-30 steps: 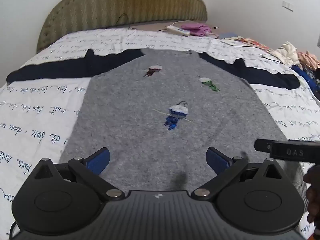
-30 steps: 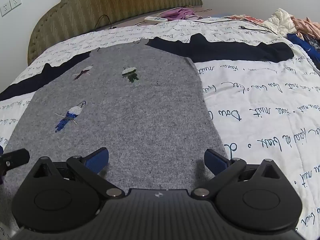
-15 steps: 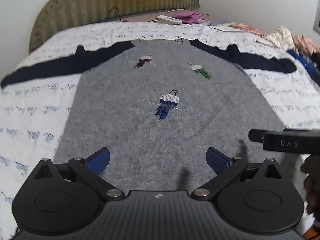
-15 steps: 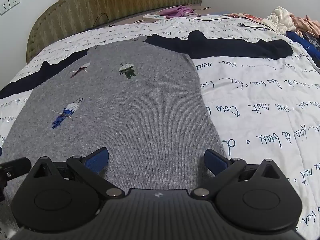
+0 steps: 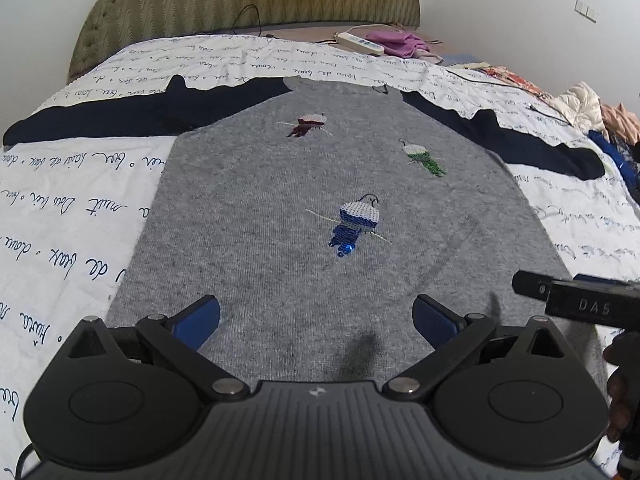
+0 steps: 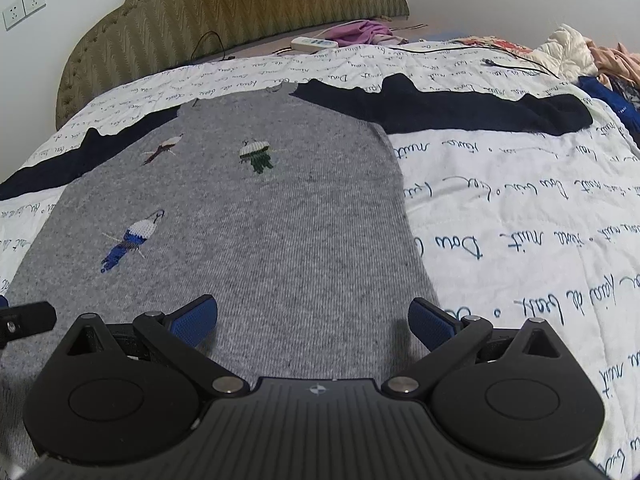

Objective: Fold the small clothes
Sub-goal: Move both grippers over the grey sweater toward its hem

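A small grey sweater (image 5: 312, 208) with navy sleeves lies flat, face up, on the bed, sleeves spread to both sides. It bears a blue, a green and a maroon embroidered figure. My left gripper (image 5: 316, 320) hovers open over the hem, left of centre, holding nothing. Over the hem's right part my right gripper (image 6: 312, 320) is open too, its right fingertip near the sweater's (image 6: 280, 220) side edge. The right tool's body (image 5: 580, 300) shows at the right edge of the left wrist view, with a hand (image 5: 620, 392) below it.
The white bedspread (image 6: 520, 220) with blue script covers the bed. An olive headboard (image 5: 240, 4) stands at the far end. A power strip (image 6: 314, 43), purple cloth (image 6: 362, 32) and a cable lie beyond the collar. A clothes pile (image 6: 576, 48) sits at the far right.
Both grippers have shifted slightly over the hem, the views sliding a little. The sweater has not moved and both grippers stay open.
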Demonstrator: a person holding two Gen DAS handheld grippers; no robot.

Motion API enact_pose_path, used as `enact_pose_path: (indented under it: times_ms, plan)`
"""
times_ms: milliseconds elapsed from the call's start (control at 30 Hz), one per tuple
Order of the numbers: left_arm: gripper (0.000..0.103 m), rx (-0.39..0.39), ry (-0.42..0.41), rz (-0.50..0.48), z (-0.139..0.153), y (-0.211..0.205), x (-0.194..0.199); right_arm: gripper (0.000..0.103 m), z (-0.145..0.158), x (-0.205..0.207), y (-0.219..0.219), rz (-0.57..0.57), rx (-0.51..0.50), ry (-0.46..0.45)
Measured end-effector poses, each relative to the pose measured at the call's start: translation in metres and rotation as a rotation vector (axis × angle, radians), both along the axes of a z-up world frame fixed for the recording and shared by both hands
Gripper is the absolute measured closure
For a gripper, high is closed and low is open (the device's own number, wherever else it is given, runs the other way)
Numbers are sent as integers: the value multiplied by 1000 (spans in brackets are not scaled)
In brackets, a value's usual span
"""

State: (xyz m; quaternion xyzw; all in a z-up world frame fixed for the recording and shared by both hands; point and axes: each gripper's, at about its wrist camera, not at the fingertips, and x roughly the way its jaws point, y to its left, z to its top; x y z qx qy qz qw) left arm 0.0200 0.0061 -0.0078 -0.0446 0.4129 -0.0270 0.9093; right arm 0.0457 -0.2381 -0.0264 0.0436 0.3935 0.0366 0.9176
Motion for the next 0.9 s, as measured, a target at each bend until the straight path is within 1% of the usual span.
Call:
enact_pose_path:
  times_ms: [233, 600, 900]
  plan:
    - [0, 15, 1, 13, -5, 2, 9, 0, -3, 10, 0, 8, -9, 4]
    - [0, 17, 23, 35, -12, 8, 23, 0, -12, 26, 2, 12, -15, 31]
    - [0, 22, 23, 41, -13, 10, 33, 0, -14, 36, 3, 16, -22, 41]
